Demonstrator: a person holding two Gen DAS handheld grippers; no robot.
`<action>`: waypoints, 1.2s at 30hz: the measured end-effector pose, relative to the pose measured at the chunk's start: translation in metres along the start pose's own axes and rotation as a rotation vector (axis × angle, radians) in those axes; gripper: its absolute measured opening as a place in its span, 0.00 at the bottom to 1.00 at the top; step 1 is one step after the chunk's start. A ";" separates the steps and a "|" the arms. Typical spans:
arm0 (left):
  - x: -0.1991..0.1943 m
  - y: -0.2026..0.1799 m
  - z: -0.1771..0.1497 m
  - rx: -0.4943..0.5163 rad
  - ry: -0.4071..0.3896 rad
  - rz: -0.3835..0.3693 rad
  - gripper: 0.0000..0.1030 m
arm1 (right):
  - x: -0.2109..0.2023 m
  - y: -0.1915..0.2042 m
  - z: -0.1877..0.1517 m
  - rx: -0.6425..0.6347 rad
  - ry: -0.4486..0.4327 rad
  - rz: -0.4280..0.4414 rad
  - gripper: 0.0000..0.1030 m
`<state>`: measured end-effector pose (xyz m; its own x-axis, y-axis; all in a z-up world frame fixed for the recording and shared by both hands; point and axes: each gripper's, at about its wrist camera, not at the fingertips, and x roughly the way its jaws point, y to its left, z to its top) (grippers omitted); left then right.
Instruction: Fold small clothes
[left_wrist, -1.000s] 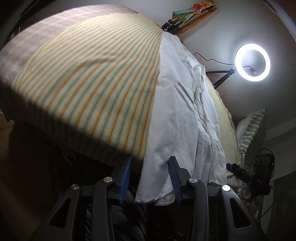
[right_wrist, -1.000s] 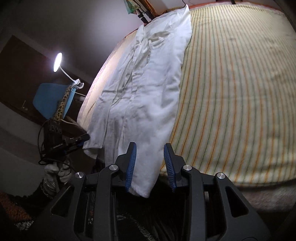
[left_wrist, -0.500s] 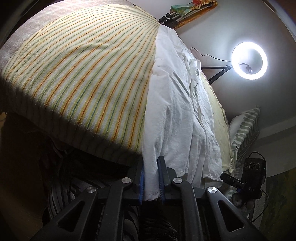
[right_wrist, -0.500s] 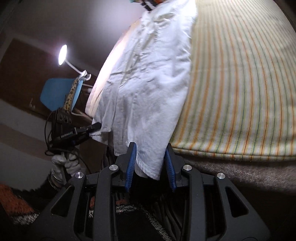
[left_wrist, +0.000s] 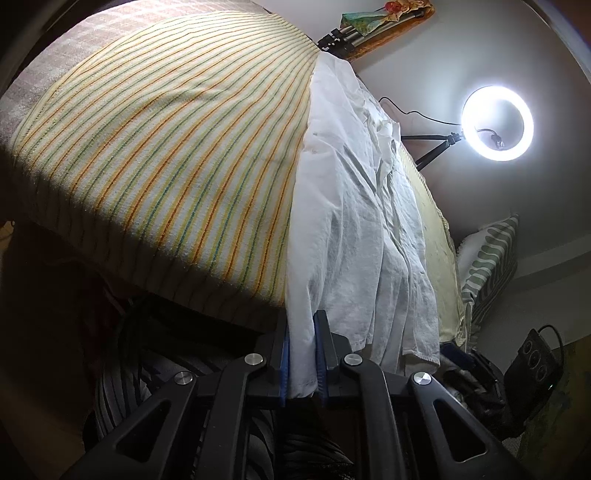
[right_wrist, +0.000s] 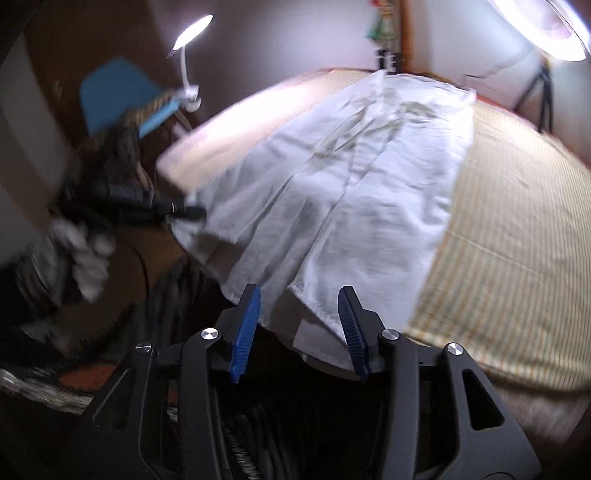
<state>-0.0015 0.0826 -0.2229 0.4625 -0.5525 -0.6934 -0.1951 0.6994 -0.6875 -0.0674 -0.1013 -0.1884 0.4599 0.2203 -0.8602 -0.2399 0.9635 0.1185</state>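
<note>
- Left gripper (left_wrist: 302, 354): we find it clamped on the near hem of the white garment (left_wrist: 351, 229).
- Right gripper (right_wrist: 298, 325): jaws just widened, garment edge between them, unpinched.
- Garment lies on the striped bedcover (left_wrist: 166, 166); ring light (left_wrist: 496, 123) lit beyond.

blur: right-wrist view smeared | cut off: ring light (right_wrist: 546, 33) | hidden: garment (left_wrist: 306, 369) hem between pads

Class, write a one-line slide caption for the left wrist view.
Left tool shut on the white shirt's hem at the striped bed's edge.
</note>
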 end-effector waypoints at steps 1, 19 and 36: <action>0.000 -0.001 0.000 0.001 -0.004 -0.001 0.09 | 0.009 0.005 -0.001 -0.036 0.021 -0.036 0.45; -0.011 -0.009 0.000 0.025 -0.034 -0.022 0.09 | -0.009 -0.001 0.021 0.026 -0.015 -0.034 0.07; -0.039 -0.019 0.009 0.124 -0.124 0.058 0.29 | 0.003 0.003 0.005 -0.008 0.077 0.134 0.27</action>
<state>-0.0082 0.0942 -0.1811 0.5580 -0.4550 -0.6940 -0.1196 0.7835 -0.6098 -0.0628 -0.0968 -0.1878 0.3565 0.3339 -0.8726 -0.3014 0.9251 0.2309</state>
